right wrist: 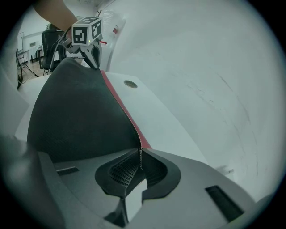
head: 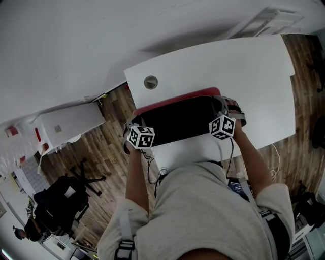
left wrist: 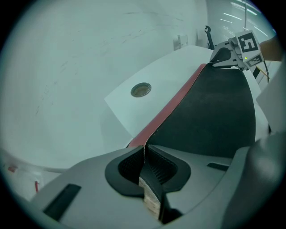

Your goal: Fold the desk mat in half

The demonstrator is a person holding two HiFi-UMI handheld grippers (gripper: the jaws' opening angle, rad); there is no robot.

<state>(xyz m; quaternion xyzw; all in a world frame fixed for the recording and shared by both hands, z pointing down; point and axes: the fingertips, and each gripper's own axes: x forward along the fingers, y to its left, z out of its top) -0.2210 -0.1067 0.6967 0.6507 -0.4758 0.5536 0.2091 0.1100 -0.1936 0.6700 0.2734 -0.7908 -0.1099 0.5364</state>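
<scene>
Mat (head: 177,119) in left gripper (left wrist: 145,156) and right gripper (right wrist: 140,160)

Soft, even light leaves the white bench (head: 254,76) bright, close to washed out, with a faint broad shadow on the wall (head: 167,48) beyond its far edge. The black face of the desk mat (head: 177,122) swallows light and shows little detail. Wide-angle bending curves the bench edges. Both gripper views carry a cool greenish cast and dark rounded corners. Bright ceiling strips (left wrist: 239,13) streak the left one's far right. The grey bodies of the left gripper (left wrist: 145,150) and right gripper (right wrist: 140,152) look soft close up.
</scene>
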